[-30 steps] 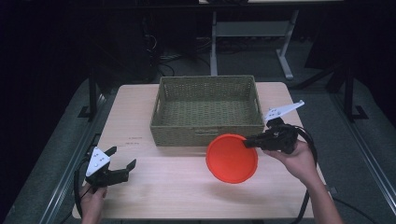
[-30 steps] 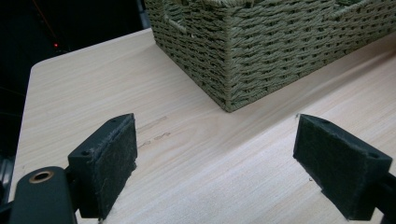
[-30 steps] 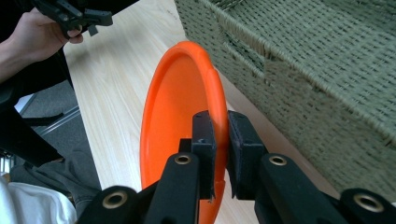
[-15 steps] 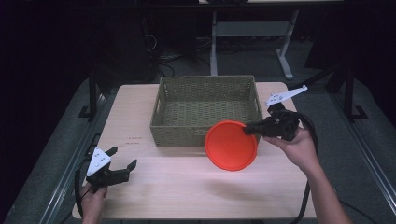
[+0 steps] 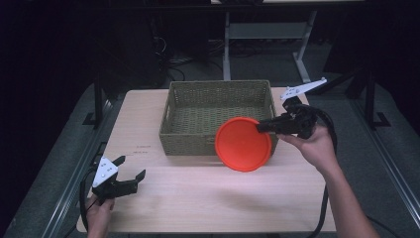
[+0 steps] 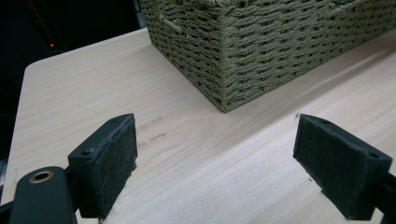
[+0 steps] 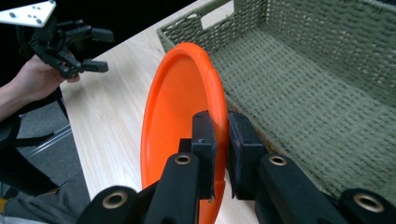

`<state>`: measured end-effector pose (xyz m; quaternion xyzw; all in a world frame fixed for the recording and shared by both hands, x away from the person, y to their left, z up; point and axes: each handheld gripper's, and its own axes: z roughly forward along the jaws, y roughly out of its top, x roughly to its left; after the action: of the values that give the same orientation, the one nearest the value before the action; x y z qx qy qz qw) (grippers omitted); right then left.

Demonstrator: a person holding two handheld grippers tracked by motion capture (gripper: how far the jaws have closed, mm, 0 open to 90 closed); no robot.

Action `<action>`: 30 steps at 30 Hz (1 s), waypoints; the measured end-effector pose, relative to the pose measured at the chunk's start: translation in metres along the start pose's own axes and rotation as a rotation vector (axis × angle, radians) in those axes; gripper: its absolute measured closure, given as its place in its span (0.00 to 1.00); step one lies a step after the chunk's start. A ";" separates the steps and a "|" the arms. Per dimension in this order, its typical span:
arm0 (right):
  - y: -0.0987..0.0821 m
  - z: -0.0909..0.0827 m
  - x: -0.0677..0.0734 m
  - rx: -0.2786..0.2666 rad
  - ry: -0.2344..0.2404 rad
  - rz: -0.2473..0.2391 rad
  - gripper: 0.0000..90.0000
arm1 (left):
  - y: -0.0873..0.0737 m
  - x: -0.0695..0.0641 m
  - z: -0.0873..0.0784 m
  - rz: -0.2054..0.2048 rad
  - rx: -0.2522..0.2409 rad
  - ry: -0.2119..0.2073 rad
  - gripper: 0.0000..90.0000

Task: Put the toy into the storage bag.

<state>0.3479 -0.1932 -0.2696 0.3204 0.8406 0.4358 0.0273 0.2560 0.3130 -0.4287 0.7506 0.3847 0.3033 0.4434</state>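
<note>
A: Start at the left. What is the left gripper (image 5: 130,179) doing?

B: It sits low over the near left corner of the table (image 5: 198,198), fingers (image 6: 105,161) spread wide with nothing between them, well apart from the basket (image 5: 218,144). It has no part in this step, I'd say, so best to leave it parked there, out of the way.

A: And the plate?

B: The orange plate (image 5: 243,144) hangs on edge in front of the basket's near right corner, its upper part level with the near rim. The right gripper (image 5: 261,127) has it by the right rim; in the right gripper view the fingers (image 7: 205,140) pinch that rim tight from both sides.

A: So how to do it well?

B: Judging by the pose, the plate is headed into the basket. It has to clear the near wall first, then go far and left, over the woven floor. I'd tip it flat before lowering. A rim-only grip lets a plate swing, so move slowly, and open only once it rests on the weave.
</note>
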 end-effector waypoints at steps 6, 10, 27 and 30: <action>0.010 0.000 -0.002 -0.003 -0.009 -0.002 0.91 | 0.000 -0.001 0.000 0.001 -0.001 -0.002 0.14; 0.016 0.002 -0.004 -0.002 -0.013 0.005 0.91 | 0.000 0.000 0.000 0.003 0.001 -0.003 0.14; 0.037 0.000 -0.012 -0.012 -0.039 0.015 0.91 | 0.000 -0.001 0.000 -0.003 -0.006 -0.004 0.14; 0.043 0.000 -0.015 -0.013 -0.051 0.022 0.91 | 0.001 -0.001 0.000 -0.002 -0.004 -0.004 0.14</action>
<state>0.3817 -0.1842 -0.2408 0.3403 0.8332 0.4335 0.0459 0.2558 0.3115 -0.4283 0.7499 0.3842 0.3021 0.4459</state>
